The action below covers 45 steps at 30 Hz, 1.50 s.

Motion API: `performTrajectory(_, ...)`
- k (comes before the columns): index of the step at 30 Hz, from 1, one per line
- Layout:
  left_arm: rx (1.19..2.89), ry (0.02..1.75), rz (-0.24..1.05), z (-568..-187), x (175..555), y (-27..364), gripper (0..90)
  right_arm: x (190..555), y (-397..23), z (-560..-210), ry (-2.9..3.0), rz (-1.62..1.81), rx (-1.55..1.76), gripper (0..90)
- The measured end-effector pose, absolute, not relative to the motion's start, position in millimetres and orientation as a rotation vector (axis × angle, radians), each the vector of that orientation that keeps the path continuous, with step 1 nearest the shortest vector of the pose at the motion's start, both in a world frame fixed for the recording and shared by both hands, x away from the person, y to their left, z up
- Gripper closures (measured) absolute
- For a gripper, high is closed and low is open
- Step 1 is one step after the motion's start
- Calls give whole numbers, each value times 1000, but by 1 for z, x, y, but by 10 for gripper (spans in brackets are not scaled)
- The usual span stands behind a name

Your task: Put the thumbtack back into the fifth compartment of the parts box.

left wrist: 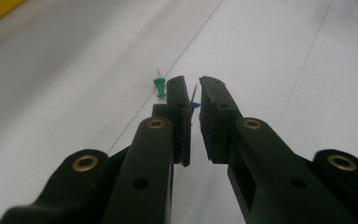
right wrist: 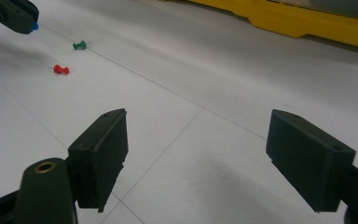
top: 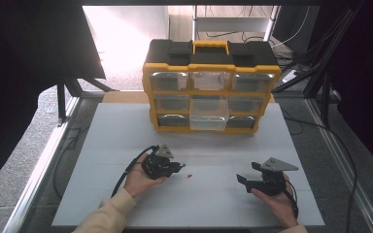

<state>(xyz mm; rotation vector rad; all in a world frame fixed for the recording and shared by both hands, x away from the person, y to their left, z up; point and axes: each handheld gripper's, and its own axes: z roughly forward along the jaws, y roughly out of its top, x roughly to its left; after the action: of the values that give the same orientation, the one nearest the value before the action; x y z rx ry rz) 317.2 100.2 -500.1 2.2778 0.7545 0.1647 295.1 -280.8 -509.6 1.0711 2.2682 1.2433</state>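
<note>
Blue pushpin [left wrist: 194, 105] pinched between left tongs [left wrist: 194, 84]; green pushpin [right wrist: 79, 45] and red pushpin [right wrist: 61, 70] lying on white table [top: 223, 145].

From above the person's side, the high view looks forward and down across the white table board [top: 126, 131] to the yellow-and-black plastic drawer organiser [top: 210, 87] at its far edge. The left gripper view skims the board at close range, the organiser's yellow edge in its upper-left corner. The right gripper view, also low, faces the organiser's yellow base. All three share the board in front of the organiser; both gripper views catch the small green pushpin [left wrist: 160, 86] there.
</note>
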Motion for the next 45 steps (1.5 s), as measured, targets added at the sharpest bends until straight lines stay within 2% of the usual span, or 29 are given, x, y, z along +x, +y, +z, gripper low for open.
performTrajectory(11, 2128, 779, 196, -480, 313, 116, 818, 296, -281, -510, 2268, 1238, 1077, 208)
performTrajectory(29, 1979, 771, 223, -433, 320, 130, 818, 296, -282, -510, 2264, 1235, 1081, 208)
performTrajectory(45, 1937, 732, 247, -396, 336, 121, 817, 297, -283, -510, 2262, 1232, 1096, 209)
